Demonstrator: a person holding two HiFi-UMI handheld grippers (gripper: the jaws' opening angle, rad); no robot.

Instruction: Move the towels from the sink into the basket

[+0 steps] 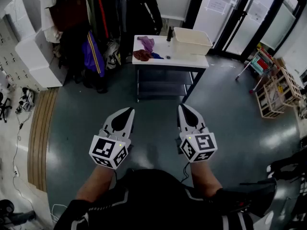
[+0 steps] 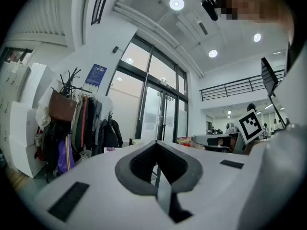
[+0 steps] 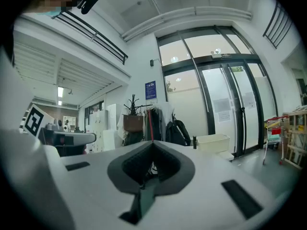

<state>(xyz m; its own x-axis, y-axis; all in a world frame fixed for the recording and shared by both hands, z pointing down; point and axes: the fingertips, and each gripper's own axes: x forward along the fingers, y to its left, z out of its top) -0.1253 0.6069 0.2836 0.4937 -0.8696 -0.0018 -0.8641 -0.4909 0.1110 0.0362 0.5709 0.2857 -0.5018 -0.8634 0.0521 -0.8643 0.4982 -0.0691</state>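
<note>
Seemingly three towels (image 1: 142,55), one basket (image 1: 192,40); left gripper (image 1: 129,110), right gripper (image 1: 183,107) closed.

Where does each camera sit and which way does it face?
Head view: on the person's head, looking down at forearms, left gripper, right gripper, white table ahead.
Left gripper view: on that gripper, along its shut fingers toward the clothes rack.
Right gripper view: likewise, toward the cream plastic basket.
Both gripper views share the glass doors.

A loaded coat rack (image 1: 79,30) stood beside white cabinets (image 1: 36,56) at the left, a black backpack (image 1: 144,11) hung next to it, and a wooden shelf (image 1: 278,92) stood near glass doors (image 1: 240,13) at the right.
</note>
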